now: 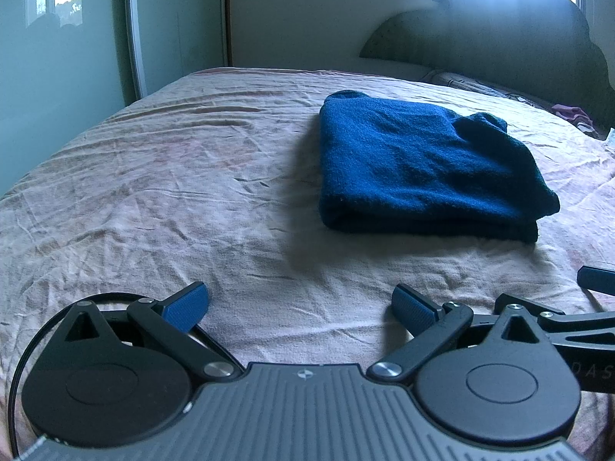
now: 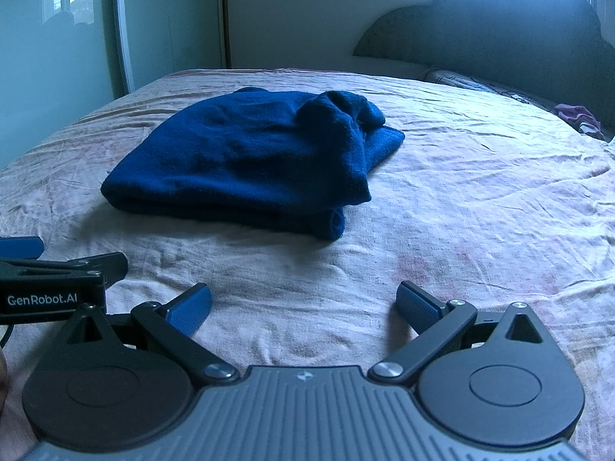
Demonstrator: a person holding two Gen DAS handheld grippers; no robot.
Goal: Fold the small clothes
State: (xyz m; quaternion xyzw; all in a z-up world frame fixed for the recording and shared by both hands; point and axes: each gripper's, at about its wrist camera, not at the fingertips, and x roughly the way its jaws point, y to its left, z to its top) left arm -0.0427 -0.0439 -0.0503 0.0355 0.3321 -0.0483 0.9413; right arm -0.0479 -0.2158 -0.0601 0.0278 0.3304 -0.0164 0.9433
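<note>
A bedroom: a bed [image 1: 192, 176] covered by a wrinkled pale pink sheet fills both views, with a dark scalloped headboard [image 1: 499, 38] at the far right under a bright window and a pale green wall to the left. On the sheet lies the task's thing, a dark blue knitted garment [image 1: 419, 161], already doubled over into a compact, roughly rectangular bundle. Its near edge shows stacked layers; its far right corner [image 2: 346, 115] bunches up into a loose hump rather than lying flat.

The left tool [image 1: 300, 307] hangs low over the sheet, near the garment but apart from it, jaws spread wide and holding nothing. The right tool [image 2: 303, 307] sits just beside it, likewise released and empty, the bundle ahead and to its left. Each tool's edge shows in the other's view.

Judging from this, the folding of this piece looks essentially done, or at most one tidy-up away. The next move likely calls either for pinching the raised corner and smoothing it down, or for gripping the bundle at its near edge with both tools to halve it again or set it aside. The thick knit may spring open if gripped by only the top layer.
</note>
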